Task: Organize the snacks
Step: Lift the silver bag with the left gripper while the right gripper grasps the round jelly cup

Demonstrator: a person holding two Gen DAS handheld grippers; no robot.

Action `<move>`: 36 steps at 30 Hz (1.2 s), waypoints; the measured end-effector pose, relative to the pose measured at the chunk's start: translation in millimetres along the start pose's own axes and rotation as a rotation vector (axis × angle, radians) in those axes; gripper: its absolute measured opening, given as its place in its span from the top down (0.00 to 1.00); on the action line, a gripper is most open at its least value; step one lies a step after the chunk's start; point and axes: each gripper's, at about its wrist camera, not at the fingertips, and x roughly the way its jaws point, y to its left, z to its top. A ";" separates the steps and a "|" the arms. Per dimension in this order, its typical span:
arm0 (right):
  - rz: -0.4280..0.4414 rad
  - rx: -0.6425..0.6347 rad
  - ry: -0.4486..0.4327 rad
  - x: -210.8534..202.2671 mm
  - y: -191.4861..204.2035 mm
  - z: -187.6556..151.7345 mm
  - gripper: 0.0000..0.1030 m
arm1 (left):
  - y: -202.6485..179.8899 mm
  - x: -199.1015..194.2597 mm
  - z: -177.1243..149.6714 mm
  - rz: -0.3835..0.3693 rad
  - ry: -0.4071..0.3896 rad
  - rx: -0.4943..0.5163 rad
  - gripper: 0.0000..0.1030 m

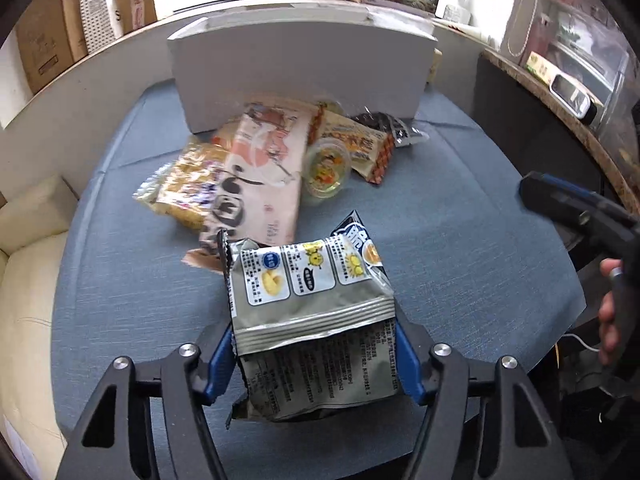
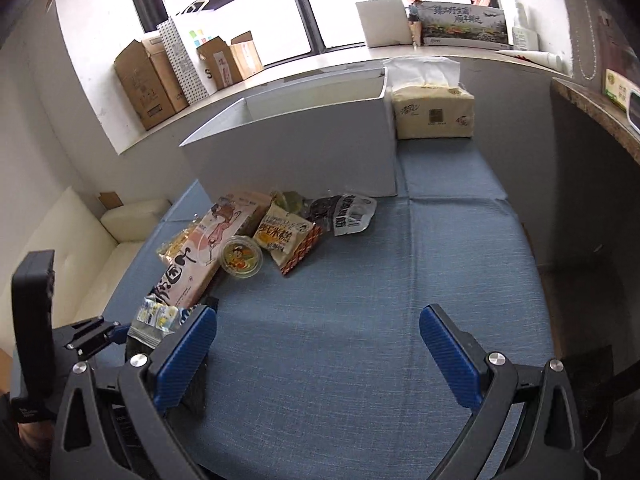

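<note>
My left wrist view looking steeply down, close over the blue tabletop (image 1: 440, 240), my right wrist view set further back and higher, both facing the white box (image 2: 300, 152) and snack pile (image 2: 256, 232)

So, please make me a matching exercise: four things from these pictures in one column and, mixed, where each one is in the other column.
Things:
1. grey snack packet
2. jelly cup
3. white box
4. tissue pack

Places:
a. beside the white box, at the far end of the blue cloth
b. between the fingers of the left gripper
c. behind the pile of snacks
d. in the pile, beside the pink packet

Pairs: 1-b, 2-d, 3-c, 4-a
</note>
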 end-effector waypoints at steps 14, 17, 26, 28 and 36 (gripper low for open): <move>0.085 -0.222 0.075 86.5 65.0 23.7 0.00 | 77.1 -60.0 -3.3 -0.009 -0.142 -0.176 0.31; 0.069 -0.270 0.080 99.4 74.3 27.1 0.00 | 83.4 -61.5 -4.2 0.005 -0.145 -0.187 0.31; 0.051 -0.232 0.066 123.2 83.7 31.5 0.16 | 88.3 -59.8 -5.7 0.006 -0.146 -0.196 0.30; 0.066 -0.204 0.055 121.5 77.3 33.7 0.33 | 87.6 -58.7 -5.5 0.005 -0.145 -0.197 0.30; 0.068 -0.199 0.046 105.1 65.8 28.4 0.51 | 85.3 -57.9 -4.7 0.012 -0.144 -0.191 0.30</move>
